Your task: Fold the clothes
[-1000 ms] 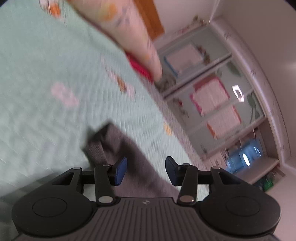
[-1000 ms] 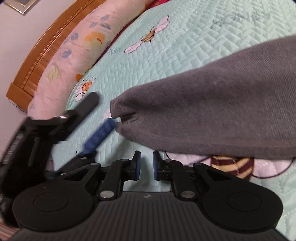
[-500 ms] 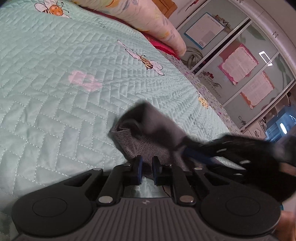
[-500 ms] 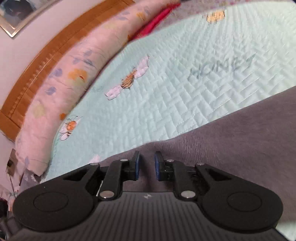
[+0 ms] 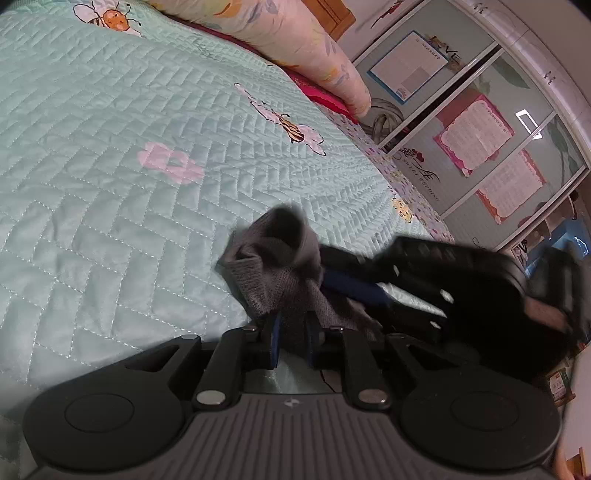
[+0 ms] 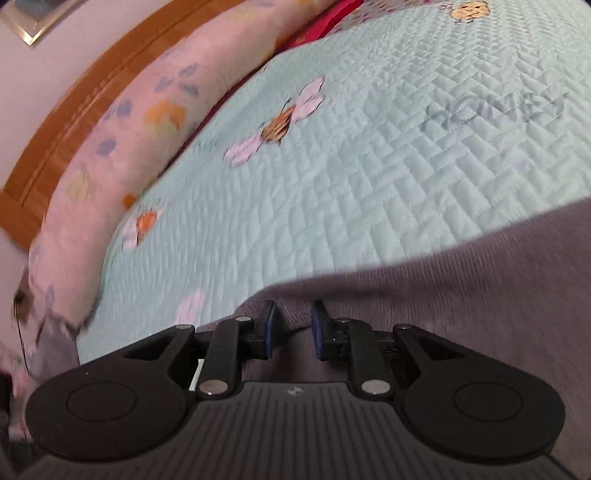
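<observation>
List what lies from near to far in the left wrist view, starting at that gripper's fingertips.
left gripper shut on the grey garment → pink flower patch on the green quilt → floral pillow → wooden headboard.

Bed under a mint-green quilted bedspread (image 6: 369, 177) stitched with bees, pink flowers and grey lettering. At 10 o'clock along the wooden headboard (image 6: 74, 107), a long floral pillow (image 6: 147, 110). At 5 o'clock, lying on the quilt, a grey knit garment (image 6: 461, 295).
</observation>
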The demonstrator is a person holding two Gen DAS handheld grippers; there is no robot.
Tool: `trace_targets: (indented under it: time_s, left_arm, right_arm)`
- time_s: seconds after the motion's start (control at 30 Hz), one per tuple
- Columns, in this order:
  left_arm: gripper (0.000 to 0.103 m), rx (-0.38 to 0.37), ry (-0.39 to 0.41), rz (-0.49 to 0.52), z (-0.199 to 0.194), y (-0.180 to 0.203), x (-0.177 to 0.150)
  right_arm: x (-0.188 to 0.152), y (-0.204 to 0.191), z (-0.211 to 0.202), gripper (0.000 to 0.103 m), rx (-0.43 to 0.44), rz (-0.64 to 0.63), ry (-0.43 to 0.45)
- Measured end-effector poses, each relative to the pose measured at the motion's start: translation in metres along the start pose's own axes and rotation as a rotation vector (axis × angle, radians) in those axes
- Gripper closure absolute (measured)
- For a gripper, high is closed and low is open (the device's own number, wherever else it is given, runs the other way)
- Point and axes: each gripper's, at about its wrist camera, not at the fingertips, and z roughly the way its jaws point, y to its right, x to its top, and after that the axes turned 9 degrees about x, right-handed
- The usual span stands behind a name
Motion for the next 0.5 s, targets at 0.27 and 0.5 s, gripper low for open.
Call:
trace_targets:
  time_s: [0.27, 0.5]
  left_arm:
    - [0.075, -0.040, 0.035, -0.057, -0.009, -0.006, 0.001]
    - [0.072, -0.010, 0.054, -0.107, -0.012, -0.017, 0.003]
  right_arm:
    - [-0.001, 0.004, -0.026, 0.076, 0.130, 0.062, 0.051]
    - [0.000, 0.004, 0.013, 0.077, 0.121, 0.094, -0.030]
